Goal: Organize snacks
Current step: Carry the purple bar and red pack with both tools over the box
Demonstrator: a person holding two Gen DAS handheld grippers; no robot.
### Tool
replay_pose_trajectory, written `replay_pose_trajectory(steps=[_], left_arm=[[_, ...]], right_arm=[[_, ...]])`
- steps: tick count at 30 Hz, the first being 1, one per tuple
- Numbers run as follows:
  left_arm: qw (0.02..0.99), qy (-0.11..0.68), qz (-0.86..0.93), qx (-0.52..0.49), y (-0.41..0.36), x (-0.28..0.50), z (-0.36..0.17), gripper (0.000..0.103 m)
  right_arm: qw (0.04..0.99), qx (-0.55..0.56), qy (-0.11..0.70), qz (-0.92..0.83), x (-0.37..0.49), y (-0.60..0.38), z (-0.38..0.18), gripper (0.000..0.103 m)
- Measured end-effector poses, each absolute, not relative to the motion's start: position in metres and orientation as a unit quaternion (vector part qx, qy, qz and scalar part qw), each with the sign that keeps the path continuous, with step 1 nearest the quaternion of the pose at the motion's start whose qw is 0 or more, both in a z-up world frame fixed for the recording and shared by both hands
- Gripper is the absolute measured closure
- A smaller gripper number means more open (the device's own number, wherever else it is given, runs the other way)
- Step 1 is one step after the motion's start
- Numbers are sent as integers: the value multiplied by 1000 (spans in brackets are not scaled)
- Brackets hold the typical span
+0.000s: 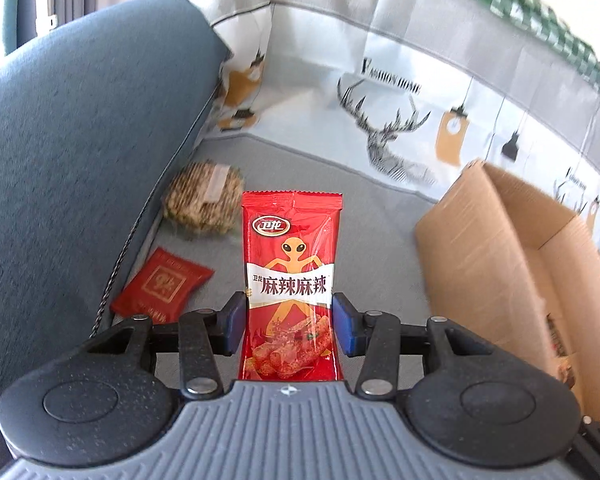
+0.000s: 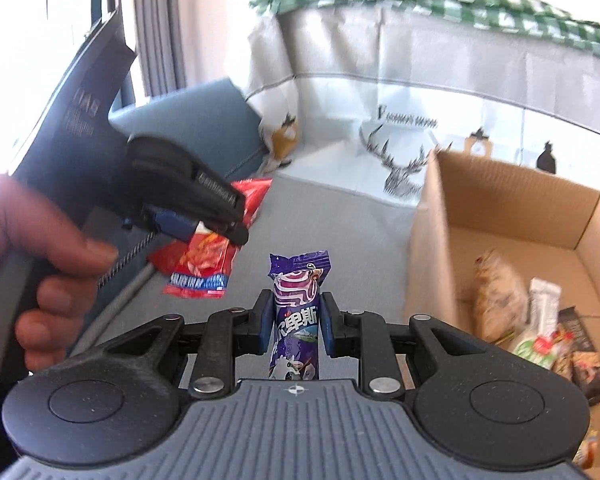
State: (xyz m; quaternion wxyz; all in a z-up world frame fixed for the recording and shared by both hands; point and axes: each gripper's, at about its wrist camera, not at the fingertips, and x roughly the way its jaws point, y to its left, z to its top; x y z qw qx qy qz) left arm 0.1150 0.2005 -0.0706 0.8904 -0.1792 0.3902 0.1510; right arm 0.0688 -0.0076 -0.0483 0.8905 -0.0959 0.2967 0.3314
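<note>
The left wrist view alone shows a round straw-coloured seeded cake in clear wrap and a flat dark red square packet lying on the grey sofa seat, near the blue cushion at left. The right wrist view alone shows the inside of the brown cardboard box at right, with several snack packets in it, and a hand gripping the other tool.

The left hand-held gripper, partly spread, pinches a tall red spicy-strip packet by its sides. The right hand-held gripper, nearly closed, pinches a slim purple candy packet upright.
</note>
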Motion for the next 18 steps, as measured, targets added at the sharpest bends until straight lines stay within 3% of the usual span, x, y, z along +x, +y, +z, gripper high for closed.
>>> replay_pose_trajectory(steps=[18], left_arm=[[917, 330, 129, -181, 180, 145, -48, 53]], right_arm=[[914, -56, 254, 312, 97, -28, -5, 78]])
